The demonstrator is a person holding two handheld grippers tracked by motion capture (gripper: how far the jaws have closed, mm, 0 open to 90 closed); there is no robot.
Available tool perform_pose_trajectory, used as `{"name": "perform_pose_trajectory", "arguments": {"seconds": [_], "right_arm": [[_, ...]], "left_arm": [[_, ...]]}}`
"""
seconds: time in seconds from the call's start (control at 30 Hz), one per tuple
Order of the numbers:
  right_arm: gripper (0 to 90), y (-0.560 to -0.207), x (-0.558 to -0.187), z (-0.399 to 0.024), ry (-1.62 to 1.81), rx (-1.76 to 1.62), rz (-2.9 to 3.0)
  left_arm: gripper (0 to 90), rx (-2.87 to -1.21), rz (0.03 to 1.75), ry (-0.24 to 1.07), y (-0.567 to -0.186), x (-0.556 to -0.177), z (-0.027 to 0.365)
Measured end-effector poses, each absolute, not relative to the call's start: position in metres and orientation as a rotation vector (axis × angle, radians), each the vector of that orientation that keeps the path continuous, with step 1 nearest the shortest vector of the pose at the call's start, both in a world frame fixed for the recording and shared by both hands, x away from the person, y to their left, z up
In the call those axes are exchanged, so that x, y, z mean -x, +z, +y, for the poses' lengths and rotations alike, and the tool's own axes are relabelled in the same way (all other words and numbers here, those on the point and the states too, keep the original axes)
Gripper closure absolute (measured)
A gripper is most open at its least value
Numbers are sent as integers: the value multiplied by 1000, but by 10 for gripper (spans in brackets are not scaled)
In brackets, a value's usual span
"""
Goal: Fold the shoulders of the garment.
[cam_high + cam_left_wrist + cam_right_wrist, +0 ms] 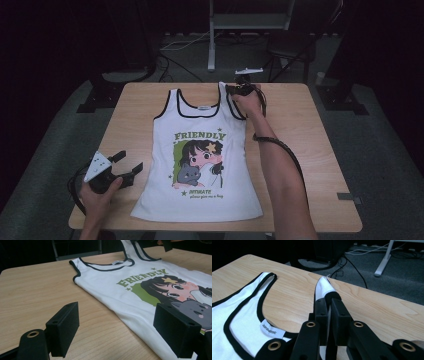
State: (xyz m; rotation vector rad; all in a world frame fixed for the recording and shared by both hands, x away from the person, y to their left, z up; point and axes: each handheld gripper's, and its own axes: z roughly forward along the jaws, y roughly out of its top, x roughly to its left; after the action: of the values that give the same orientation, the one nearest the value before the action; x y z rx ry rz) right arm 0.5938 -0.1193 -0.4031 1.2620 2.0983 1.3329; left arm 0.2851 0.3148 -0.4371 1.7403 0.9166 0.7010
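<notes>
1. A white tank top (200,160) lies flat, print up, on a wooden table (310,150) — neckline at 12 o'clock, hem at 6 o'clock.
2. The print reads "FRIENDLY" in green above a cartoon girl with a grey cat.
3. The right gripper (243,90) is at the top's 1 o'clock corner, its jaws clamped on the right strap (323,287) — white cloth with black trim pokes out past the pads.
4. The left gripper (127,165) sits at 8 o'clock, just beside the top's left edge, jaws wide apart and holding nothing.
5. A small neck label (272,330) shows inside the neckline.
</notes>
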Motion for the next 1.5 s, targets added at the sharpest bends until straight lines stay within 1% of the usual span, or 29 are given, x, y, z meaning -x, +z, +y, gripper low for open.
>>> {"name": "perform_pose_trajectory", "arguments": {"seconds": [0.67,1.0,1.27,1.5], "right_arm": [[835,-389,-558,-114,1321,-1116,2097],[834,-381,-536,-107,1335,-1004,2111],[831,-377,-513,-99,1281,-869,2143],[828,-380,-495,-94,1258,-803,2170]], "left_arm": [[208,-1735,923,702,-437,-285,315],[207,-1741,920,706,-437,-285,315],[208,-1737,922,704,-437,-285,315],[207,-1746,917,711,-437,-285,315]]}}
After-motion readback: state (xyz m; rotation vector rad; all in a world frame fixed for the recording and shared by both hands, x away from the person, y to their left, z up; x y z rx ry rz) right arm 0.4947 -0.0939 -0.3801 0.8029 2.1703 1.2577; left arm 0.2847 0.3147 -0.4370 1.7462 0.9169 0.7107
